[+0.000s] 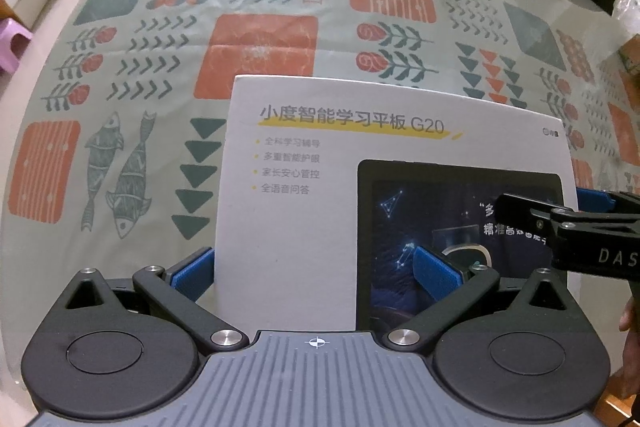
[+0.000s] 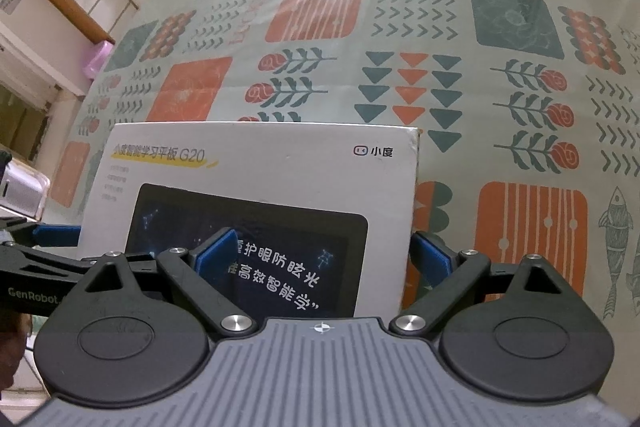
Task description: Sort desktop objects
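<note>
A white tablet box (image 1: 304, 195) lies at the near edge of a table with a patterned tablecloth (image 1: 120, 75). The left gripper (image 1: 316, 267) and right gripper (image 2: 324, 259) each straddle a near corner, jaws spread, seemingly not clamped. The box looks stiff, smooth, probably heavy; its side edges suit gripping. Bare cloth stretches beyond.
</note>
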Motion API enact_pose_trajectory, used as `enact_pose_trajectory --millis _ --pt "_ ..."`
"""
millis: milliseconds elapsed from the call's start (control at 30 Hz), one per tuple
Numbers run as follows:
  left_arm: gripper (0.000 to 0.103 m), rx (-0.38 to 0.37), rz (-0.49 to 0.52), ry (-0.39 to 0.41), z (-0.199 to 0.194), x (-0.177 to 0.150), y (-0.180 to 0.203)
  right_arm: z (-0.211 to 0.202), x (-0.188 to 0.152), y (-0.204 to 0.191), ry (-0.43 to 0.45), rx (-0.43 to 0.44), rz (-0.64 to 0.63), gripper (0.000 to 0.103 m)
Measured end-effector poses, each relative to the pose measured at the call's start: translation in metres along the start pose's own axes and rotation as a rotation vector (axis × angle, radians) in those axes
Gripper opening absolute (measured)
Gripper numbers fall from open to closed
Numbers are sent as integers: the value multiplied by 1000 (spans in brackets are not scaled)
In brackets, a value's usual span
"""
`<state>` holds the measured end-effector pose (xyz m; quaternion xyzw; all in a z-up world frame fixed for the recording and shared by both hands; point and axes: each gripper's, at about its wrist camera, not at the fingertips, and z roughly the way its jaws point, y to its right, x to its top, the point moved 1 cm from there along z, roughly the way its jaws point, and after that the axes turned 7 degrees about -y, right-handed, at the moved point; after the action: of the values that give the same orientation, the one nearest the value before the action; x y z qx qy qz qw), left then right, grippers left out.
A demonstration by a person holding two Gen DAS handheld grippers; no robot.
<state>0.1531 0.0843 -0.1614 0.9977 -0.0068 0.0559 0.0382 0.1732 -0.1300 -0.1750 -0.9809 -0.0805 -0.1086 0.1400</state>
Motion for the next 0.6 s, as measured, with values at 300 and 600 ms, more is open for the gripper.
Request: enact_pose_trajectory --millis 300,600 --pt "103 -36 -43 82 -3 -17 -8 -10 -17 9 135 31 161 103" --pt "103 43 -74 228 -47 -55 -27 -75 -51 8 294 74 255 103"
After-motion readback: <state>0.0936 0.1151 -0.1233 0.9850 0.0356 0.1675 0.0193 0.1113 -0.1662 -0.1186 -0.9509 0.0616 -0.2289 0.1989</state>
